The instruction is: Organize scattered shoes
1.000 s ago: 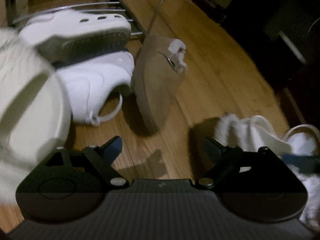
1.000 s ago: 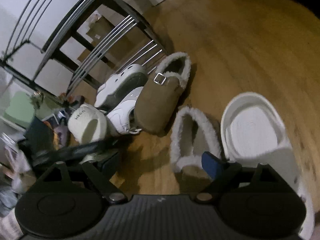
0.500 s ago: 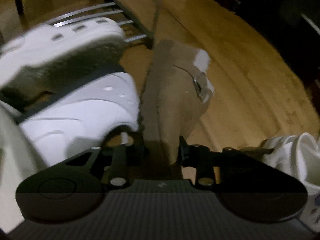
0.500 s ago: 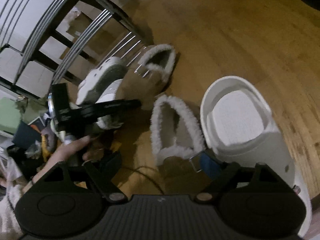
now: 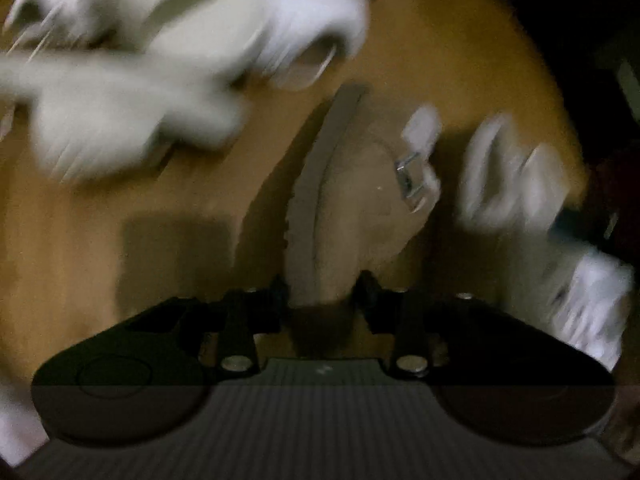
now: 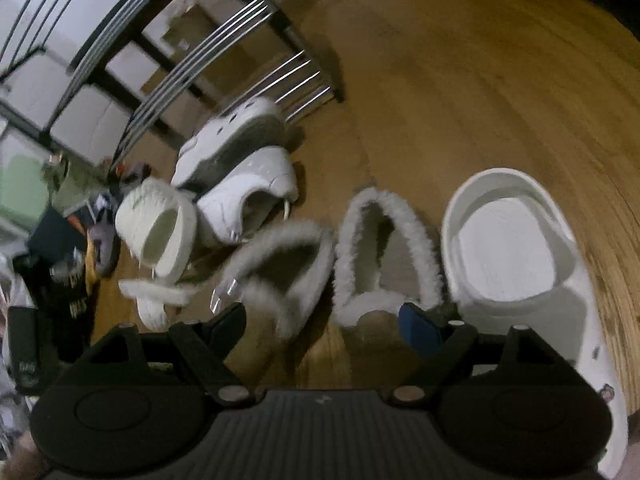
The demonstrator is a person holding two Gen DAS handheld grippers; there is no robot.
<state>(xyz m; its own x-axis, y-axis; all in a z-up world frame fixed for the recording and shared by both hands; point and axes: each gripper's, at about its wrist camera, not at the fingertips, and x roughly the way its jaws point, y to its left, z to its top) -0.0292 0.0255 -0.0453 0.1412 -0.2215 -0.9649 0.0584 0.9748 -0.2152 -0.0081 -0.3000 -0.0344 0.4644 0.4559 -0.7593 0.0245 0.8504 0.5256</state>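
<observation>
My left gripper has the toe of the brown fleece-lined clog between its jaws. The pads touch both of the toe's sides while the jaws are opening. In the right wrist view this clog is blurred and sits just left of its fleece-lined mate on the wooden floor. My right gripper stands open above the near ends of the two clogs, holding nothing. A white clog lies to the right of the pair.
Two white sneakers and a white slide lie heaped by the metal shoe rack. Dark clutter fills the left edge. Blurred white shoes cross the top of the left wrist view.
My left gripper closed on the brown clog's toe and carried it from beside the rack to a spot next to its mate. The right gripper shifted slightly and stayed open.
</observation>
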